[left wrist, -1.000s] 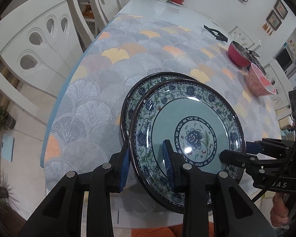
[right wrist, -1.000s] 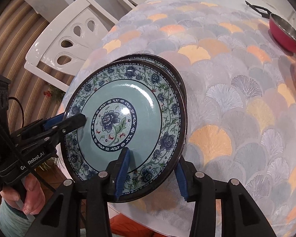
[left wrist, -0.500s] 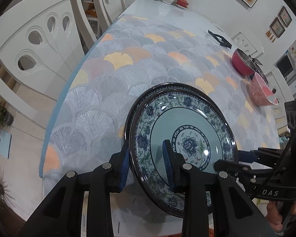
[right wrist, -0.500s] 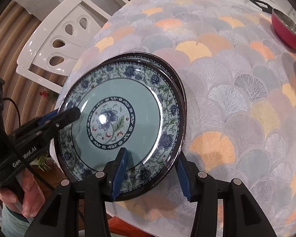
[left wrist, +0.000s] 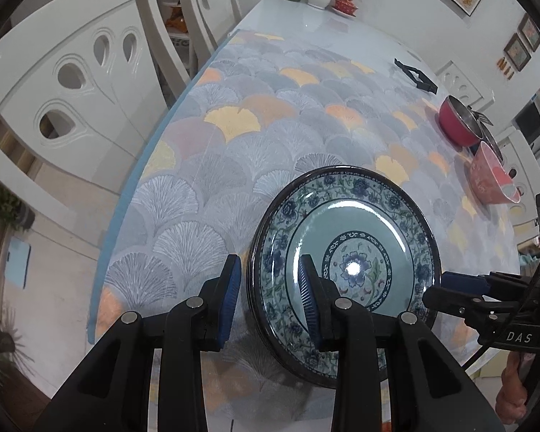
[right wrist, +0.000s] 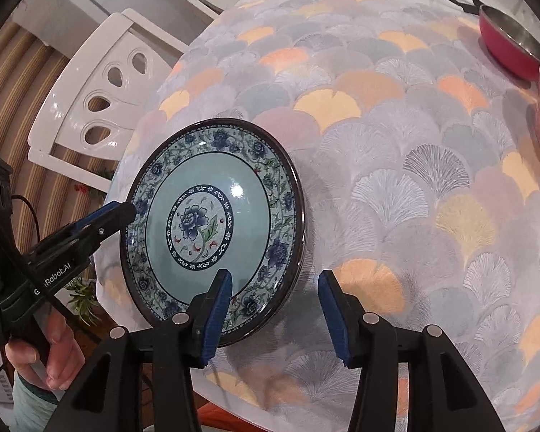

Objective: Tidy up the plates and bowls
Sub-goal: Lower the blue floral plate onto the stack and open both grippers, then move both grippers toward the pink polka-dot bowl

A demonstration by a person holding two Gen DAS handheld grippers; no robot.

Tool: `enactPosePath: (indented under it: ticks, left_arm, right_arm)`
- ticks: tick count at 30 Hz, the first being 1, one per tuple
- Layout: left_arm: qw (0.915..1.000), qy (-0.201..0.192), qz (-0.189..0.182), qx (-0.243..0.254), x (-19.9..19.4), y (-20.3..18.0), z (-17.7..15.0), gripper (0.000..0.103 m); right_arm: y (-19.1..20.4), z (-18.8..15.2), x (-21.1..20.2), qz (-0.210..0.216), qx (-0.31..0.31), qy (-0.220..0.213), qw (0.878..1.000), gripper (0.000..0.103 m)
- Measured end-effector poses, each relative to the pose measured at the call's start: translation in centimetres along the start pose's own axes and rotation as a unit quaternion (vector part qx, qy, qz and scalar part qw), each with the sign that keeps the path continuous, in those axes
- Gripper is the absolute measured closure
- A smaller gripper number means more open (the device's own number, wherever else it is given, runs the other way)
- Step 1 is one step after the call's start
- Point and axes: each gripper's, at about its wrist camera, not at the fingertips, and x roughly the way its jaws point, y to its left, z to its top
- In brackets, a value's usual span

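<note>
Left gripper (left wrist: 270, 297): I see its pads straddling the plate's (left wrist: 345, 273) nine o'clock rim, not pressing; marked "GoRobot.AI".
Plate: stacked flat on the tablecloth (left wrist: 234, 151).
Right gripper (right wrist: 275, 309): jaws just widened, loose around the five o'clock rim; marked "DAS".

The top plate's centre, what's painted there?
A blue flower with green leaves inside a dark-blue ring on the top plate, clearest in the right wrist view.

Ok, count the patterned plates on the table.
2, stacked: the top plate lies on a lower plate, of which only a sliver of rim shows. More could be hidden underneath.
</note>
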Motion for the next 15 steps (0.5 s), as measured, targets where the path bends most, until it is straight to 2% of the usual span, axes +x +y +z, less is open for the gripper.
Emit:
enactPosePath:
  ticks: [8, 15]
  left_arm:
    - [0.9996, -0.023, 0.006, 0.015, -1.6, -0.6, 2.2, 0.073]
    - [0.9968, -0.06, -0.01, 0.052, -3.3, -3.3, 6.3, 0.073]
  right_arm:
    - [0.2, 0.4, -1.2, -0.003, -0.007, -0.013, 1.0, 0.052]
    - [-1.0, 1.4, -3.4, -0.013, 0.012, -0.04, 0.999, 0.049]
